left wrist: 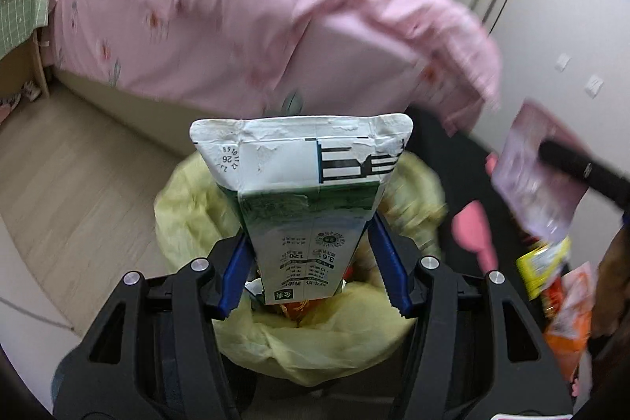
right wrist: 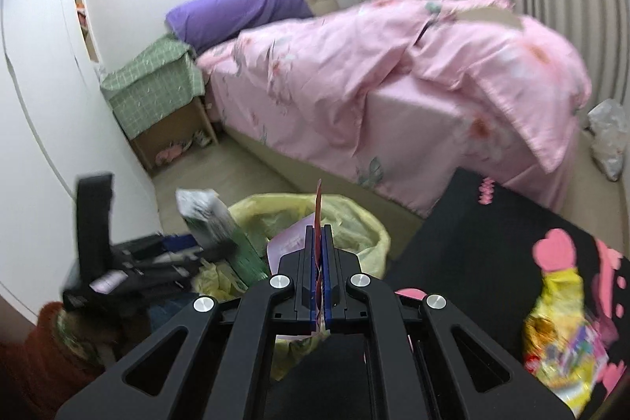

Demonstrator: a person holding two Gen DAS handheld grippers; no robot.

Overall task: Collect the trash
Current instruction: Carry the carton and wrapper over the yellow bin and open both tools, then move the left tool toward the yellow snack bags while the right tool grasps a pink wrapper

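Note:
My left gripper (left wrist: 311,239) is shut on a green and white milk carton (left wrist: 303,191) and holds it above the bin lined with a yellow bag (left wrist: 315,349). In the right wrist view the same carton (right wrist: 216,227) sits over the bin's left rim (right wrist: 354,223). My right gripper (right wrist: 319,235) is shut on a thin pink wrapper (right wrist: 293,243), edge-on between the blue pads, just above the bin. That wrapper (left wrist: 531,180) shows blurred at the right of the left wrist view.
A bed with a pink quilt (right wrist: 374,77) stands behind the bin. A black mat with pink hearts (right wrist: 492,235) lies to the right, with yellow snack wrappers (right wrist: 559,333) and an orange packet (left wrist: 567,325) on it. A cloth-covered bedside box (right wrist: 157,93) stands at the left.

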